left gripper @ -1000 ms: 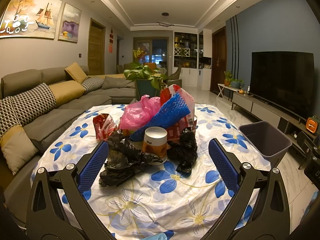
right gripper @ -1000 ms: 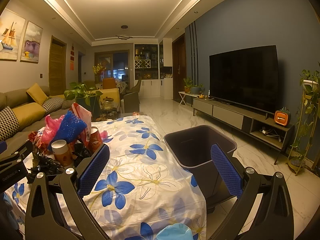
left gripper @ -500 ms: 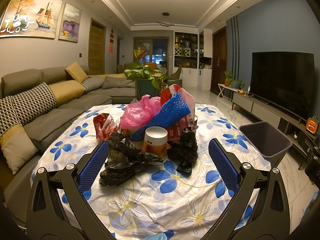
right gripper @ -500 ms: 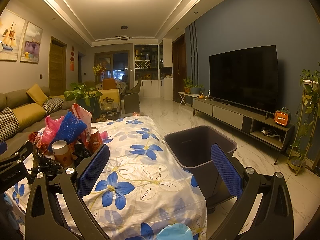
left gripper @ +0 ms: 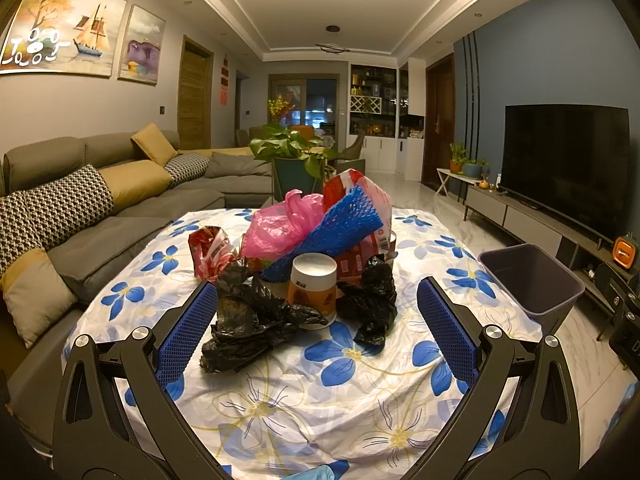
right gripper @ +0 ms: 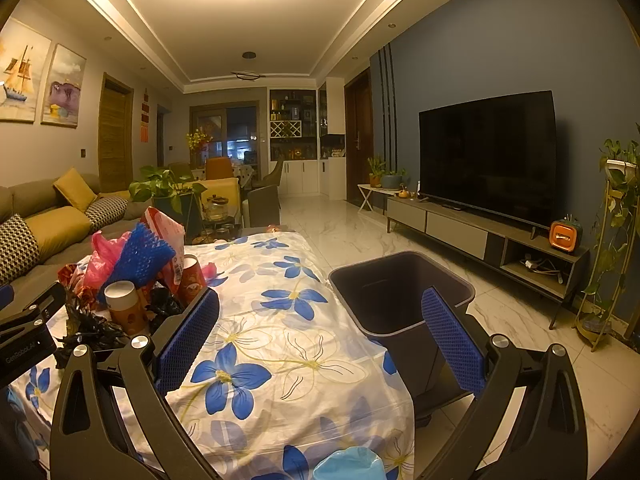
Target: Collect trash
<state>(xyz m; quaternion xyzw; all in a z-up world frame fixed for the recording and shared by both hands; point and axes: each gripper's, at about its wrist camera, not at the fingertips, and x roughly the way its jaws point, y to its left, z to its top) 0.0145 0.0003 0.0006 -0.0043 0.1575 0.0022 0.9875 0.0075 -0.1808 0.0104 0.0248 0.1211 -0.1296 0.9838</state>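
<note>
A heap of trash sits mid-table on a flowered cloth: crumpled black bags, an upturned paper cup, a blue foam net, a pink plastic bag and red wrappers. My left gripper is open just short of the heap, the black bags and cup between its fingers' lines. My right gripper is open over the table's right edge, holding nothing. The same heap lies to its left. A dark empty bin stands on the floor beside the table.
A grey sofa with cushions runs along the left. A potted plant stands behind the table. A TV on a low console lines the right wall, with marble floor between. The left gripper's body shows at the left edge.
</note>
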